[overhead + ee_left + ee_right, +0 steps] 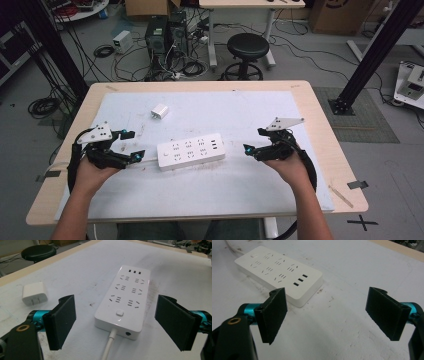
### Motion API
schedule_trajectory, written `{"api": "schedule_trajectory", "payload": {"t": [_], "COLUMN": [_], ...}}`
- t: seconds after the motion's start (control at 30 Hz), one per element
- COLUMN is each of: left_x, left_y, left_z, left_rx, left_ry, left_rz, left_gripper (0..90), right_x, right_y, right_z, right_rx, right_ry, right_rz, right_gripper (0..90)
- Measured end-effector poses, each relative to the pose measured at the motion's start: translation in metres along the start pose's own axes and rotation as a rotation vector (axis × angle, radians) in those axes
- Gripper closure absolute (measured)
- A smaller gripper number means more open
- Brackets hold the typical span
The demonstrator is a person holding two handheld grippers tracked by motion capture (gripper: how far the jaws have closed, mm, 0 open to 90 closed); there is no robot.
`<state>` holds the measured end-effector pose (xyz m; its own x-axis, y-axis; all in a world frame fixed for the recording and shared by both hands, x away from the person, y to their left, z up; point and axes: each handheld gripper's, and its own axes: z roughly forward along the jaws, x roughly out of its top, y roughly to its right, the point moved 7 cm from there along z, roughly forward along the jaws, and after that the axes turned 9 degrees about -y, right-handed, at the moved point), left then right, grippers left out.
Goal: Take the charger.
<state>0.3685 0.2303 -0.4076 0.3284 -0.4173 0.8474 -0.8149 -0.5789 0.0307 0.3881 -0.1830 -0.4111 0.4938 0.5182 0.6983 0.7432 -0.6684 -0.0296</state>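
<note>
A white power strip (190, 151) lies mid-worktop (310, 107) between the left tool (131, 145) and right tool (252, 141), both gaping empty, seemingly poised to steady it; a charger plug (160, 111) waits behind.

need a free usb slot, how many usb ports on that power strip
3, side by side in a short row on the power strip: at its far end in the left gripper view, and at its near end in the right gripper view.
</note>
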Motion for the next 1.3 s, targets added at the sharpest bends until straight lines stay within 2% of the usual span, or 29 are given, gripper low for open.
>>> {"api": "schedule_trajectory", "payload": {"t": [0.17,0.23,0.33,0.47,0.5,0.57,0.6,0.7,0.77,0.8,0.87,0.93,1.0,1.17,1.2,1.23,1.3], "left_x": [0.000,0.000,0.004,0.005,0.018,0.032,0.032,0.044,0.044,0.055,0.061,0.065,0.072,0.072,0.080,0.079,0.076], "left_y": [-0.003,-0.003,-0.005,-0.006,-0.010,-0.016,-0.016,-0.027,-0.027,-0.040,-0.047,-0.050,-0.061,-0.061,-0.083,-0.093,-0.102], "left_z": [-0.001,-0.001,0.000,0.000,0.002,0.006,0.006,0.012,0.012,0.018,0.024,0.027,0.037,0.037,0.058,0.066,0.077], "left_rx": [0.022,0.022,0.049,0.052,0.073,0.080,0.080,0.101,0.101,0.127,0.143,0.141,0.155,0.155,0.190,0.210,0.227], "left_ry": [-0.006,-0.006,-0.024,-0.025,-0.023,-0.025,-0.025,-0.025,-0.025,-0.059,-0.078,-0.072,-0.100,-0.100,-0.120,-0.139,-0.183], "left_rz": [-0.019,-0.019,-0.017,-0.016,-0.018,-0.019,-0.019,-0.036,-0.036,-0.031,-0.034,-0.035,-0.051,-0.051,-0.095,-0.113,-0.140], "left_gripper": [17.3,17.3,17.3,17.3,17.3,17.3,17.4,17.5,17.5,17.5,17.5,17.5,17.5,17.5,17.5,17.5,17.5], "right_x": [-0.001,-0.001,-0.002,-0.002,-0.002,0.000,0.000,-0.001,-0.002,-0.002,-0.004,-0.005,-0.006,-0.006,-0.006,-0.006,-0.006], "right_y": [0.001,0.000,-0.002,-0.003,-0.003,-0.004,-0.004,-0.004,-0.004,-0.004,-0.004,-0.005,-0.004,-0.005,-0.005,-0.006,-0.006], "right_z": [-0.001,-0.001,-0.002,-0.001,-0.001,-0.003,-0.003,-0.004,-0.004,-0.004,-0.004,-0.004,-0.003,-0.002,-0.002,-0.002,-0.002], "right_rx": [-0.004,-0.002,-0.001,-0.003,-0.003,-0.011,-0.011,-0.014,-0.017,-0.017,-0.024,-0.022,-0.021,-0.020,-0.020,-0.015,-0.018], "right_ry": [-0.003,-0.003,-0.012,-0.016,-0.016,-0.014,-0.014,-0.016,-0.019,-0.019,-0.030,-0.033,-0.039,-0.038,-0.038,-0.049,-0.048], "right_rz": [0.004,0.004,0.004,-0.004,-0.004,-0.009,-0.009,-0.001,0.001,0.001,-0.007,-0.004,-0.005,-0.004,-0.004,-0.003,-0.002], "right_gripper": [18.1,18.1,18.1,18.1,18.1,18.1,18.1,18.1,18.1,18.1,18.1,18.1,18.1,18.1,18.1,18.1,18.1]}}
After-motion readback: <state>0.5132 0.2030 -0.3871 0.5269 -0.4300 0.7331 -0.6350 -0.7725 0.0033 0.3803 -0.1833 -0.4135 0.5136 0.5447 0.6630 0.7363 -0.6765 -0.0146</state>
